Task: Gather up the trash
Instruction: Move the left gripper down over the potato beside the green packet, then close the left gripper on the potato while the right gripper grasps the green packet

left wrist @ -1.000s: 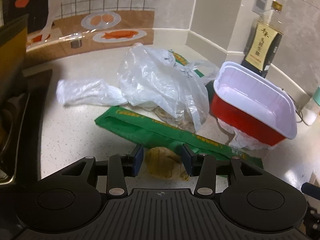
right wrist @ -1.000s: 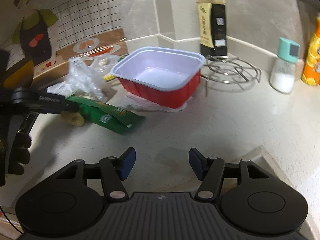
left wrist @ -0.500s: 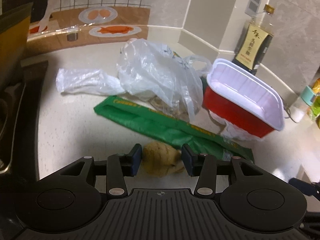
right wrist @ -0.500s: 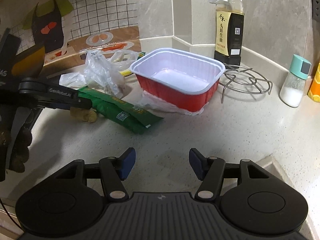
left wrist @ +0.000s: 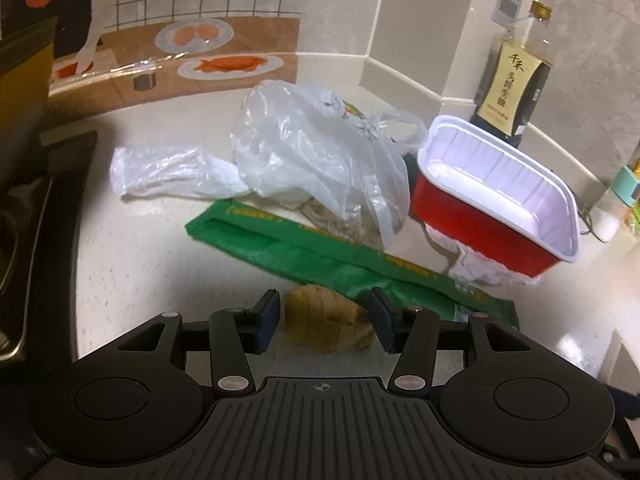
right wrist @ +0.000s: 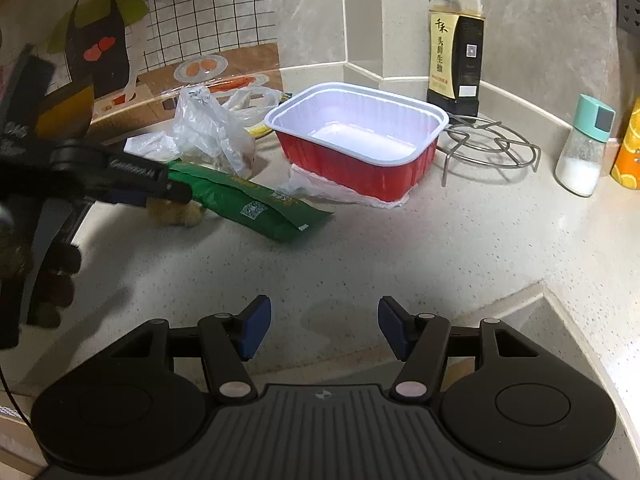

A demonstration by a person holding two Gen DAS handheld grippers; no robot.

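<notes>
Speckled countertop: left gripper parted around yellowish lump, pads not touching; right gripper parted, empty.

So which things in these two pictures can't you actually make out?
- Crumpled clear plastic bag: contents blurred by the film, both views.
- White scrap under the red-and-white plastic tray: mostly covered by the tray.
- Yellowish-brown lump: between the left gripper jaws, which are not touching it; too blurred to identify.
- Orange container: cut off by the right wrist view's edge.
- Right gripper: jaws open, empty.
</notes>
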